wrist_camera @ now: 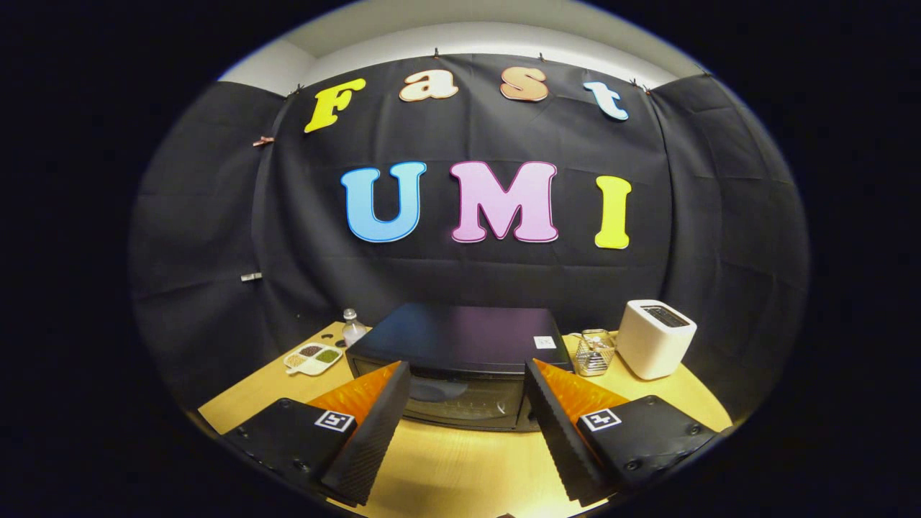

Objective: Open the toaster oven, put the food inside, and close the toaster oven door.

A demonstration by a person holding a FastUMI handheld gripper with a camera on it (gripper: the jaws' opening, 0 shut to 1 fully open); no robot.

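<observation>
Your gripper (466,403) was nearest the lens, its two fingers spread wide with nothing between them, hanging above the bare wooden table (446,467). Just beyond the fingertips sat the toaster oven (460,360), dark and boxy, its glass door facing you and looking shut, though the handle was hard to pick out in the dim front. You had not yet touched it, by the look of things.

To the oven's left lay a small divided dish (314,357) with bits of food in its compartments, and a little clear bottle (352,326) stood just behind that. To the right stood a wire basket (595,352), and a white toaster (655,338) beside it.

Your main risk was the door: with the handle so poorly lit, you could close the fingers beside it instead of around it and slip off. A hard pull might also drag the whole oven forward across the smooth tabletop. Swinging left for the food, you could clip the bottle and topple it.
</observation>
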